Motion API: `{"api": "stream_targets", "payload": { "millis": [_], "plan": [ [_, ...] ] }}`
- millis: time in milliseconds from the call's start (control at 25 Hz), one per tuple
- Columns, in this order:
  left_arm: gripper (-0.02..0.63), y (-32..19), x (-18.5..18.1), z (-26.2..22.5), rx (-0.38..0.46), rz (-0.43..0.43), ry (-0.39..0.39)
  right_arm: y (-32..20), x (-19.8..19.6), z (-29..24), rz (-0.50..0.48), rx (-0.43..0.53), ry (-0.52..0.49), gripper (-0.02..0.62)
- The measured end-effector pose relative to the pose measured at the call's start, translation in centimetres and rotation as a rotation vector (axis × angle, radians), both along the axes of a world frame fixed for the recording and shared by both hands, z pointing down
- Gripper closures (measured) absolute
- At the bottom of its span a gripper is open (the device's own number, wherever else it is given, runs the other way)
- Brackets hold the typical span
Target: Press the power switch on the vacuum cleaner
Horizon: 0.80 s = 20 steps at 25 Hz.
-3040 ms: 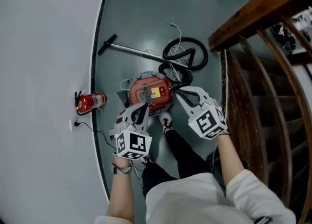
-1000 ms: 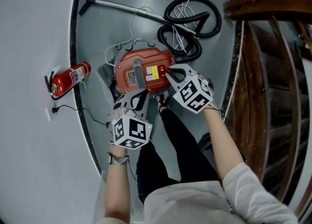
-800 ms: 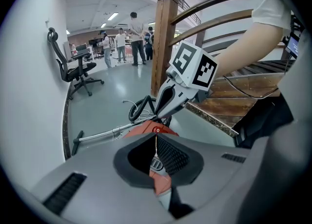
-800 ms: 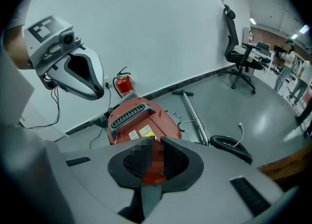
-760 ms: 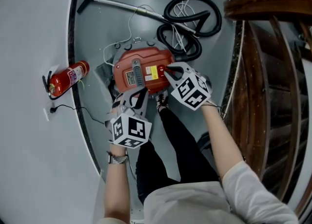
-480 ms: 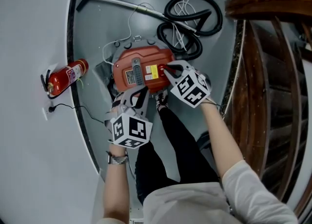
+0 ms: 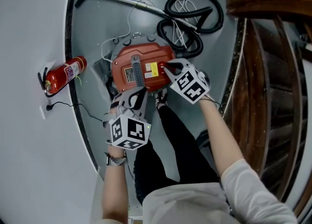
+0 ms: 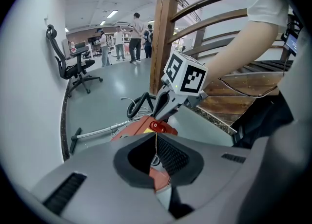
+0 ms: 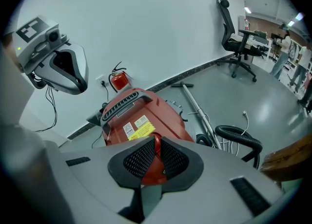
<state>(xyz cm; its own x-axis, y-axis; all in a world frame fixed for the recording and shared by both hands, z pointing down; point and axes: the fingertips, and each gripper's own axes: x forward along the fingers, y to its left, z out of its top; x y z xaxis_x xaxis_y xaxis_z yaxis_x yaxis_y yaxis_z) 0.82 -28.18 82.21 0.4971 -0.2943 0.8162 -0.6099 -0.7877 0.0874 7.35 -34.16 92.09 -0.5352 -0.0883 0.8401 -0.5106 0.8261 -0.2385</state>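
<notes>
The red vacuum cleaner (image 7: 139,65) lies on the grey floor, handle up. My right gripper (image 7: 167,65) is shut, and its tips rest on the red power switch (image 8: 157,126) at the vacuum's right end. In the right gripper view the vacuum (image 9: 141,113) fills the space just past the right gripper (image 9: 155,142), with red showing in the thin slit between its pads. My left gripper (image 7: 136,94) is shut on nothing, hovering just short of the vacuum's near side. In its own view the left gripper (image 8: 156,138) points at the switch.
A black hose (image 7: 195,11) coils behind the vacuum, and a metal wand (image 7: 117,1) lies on the floor. A fire extinguisher (image 7: 61,74) lies by the curved white wall (image 7: 29,96). A wooden stair railing (image 7: 263,4) stands to the right. An office chair (image 8: 73,67) and people (image 8: 138,35) are farther off.
Over three seconds both grippers came down to the vacuum, and the right one swung left onto the switch end. In the last second its tips have stayed there.
</notes>
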Motion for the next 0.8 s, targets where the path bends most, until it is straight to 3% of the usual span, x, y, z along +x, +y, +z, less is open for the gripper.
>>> {"api": "stream_targets", "payload": {
  "millis": [600, 800],
  "plan": [
    [0.601, 1.3, 0.2, 0.3, -0.022, 0.015, 0.000, 0.0, 0.0, 1.5, 0.074, -0.058, 0.007, 0.563],
    [0.601, 1.2, 0.3, 0.4, -0.021, 0.016, 0.006, -0.1, 0.2, 1.8, 0.155, -0.116, -0.011, 0.563]
  ]
}}
